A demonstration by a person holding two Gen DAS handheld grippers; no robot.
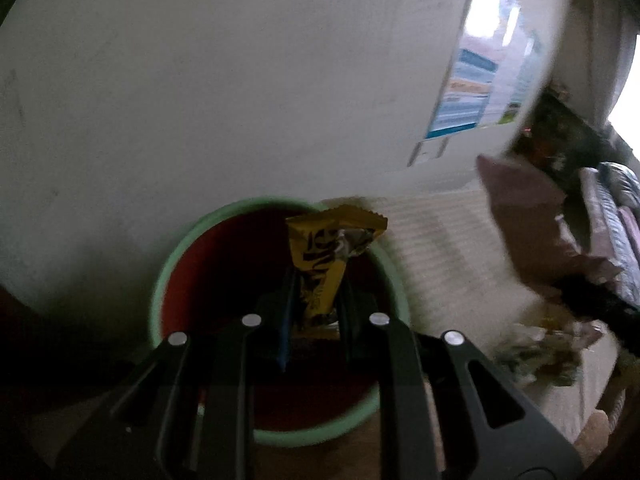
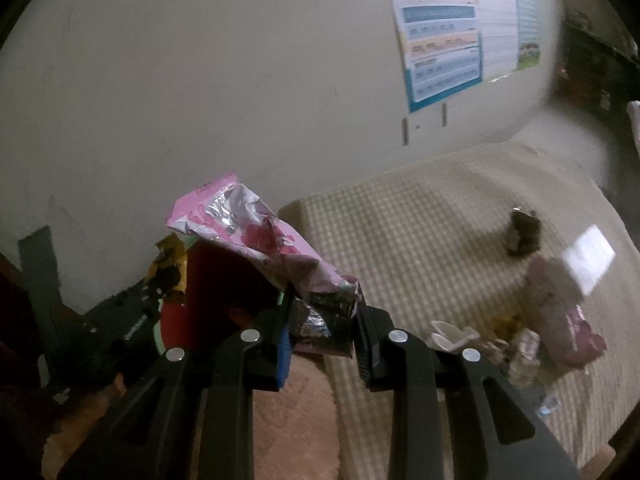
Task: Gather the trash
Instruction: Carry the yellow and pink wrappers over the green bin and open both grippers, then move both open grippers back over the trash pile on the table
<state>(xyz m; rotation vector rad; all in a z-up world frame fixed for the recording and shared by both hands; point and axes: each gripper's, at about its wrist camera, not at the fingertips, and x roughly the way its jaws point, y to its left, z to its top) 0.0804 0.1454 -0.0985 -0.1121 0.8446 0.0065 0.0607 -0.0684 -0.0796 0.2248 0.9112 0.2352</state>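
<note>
The left tool [image 1: 316, 308] is closed on a yellow wrapper [image 1: 328, 256], which is held at its lower end and stands up from the jaws toward the upper middle of the left wrist view, its long axis running along the fingers. Directly behind and below the wrapper, in the lower centre of that frame, the green-rimmed bin [image 1: 168, 264] with a dark red inside is seen, its mouth lying straight ahead of the tool, so the coming move is judged to be a release over that opening. The right tool [image 2: 324, 320] is clamped on a pink foil wrapper [image 2: 256, 232], whose long axis slants up and to the left from the jaws. In the right wrist view the bin [image 2: 176, 320] lies at the lower left, left of the tool and partly hidden by the pink wrapper, so the left tool is judged the nearer to the mouth. Further out, more litter [image 2: 556, 320] is scattered at the right of that frame on the checked bed cover [image 2: 420, 232]. A poster [image 2: 440, 36] hangs on the wall at the upper right.
</note>
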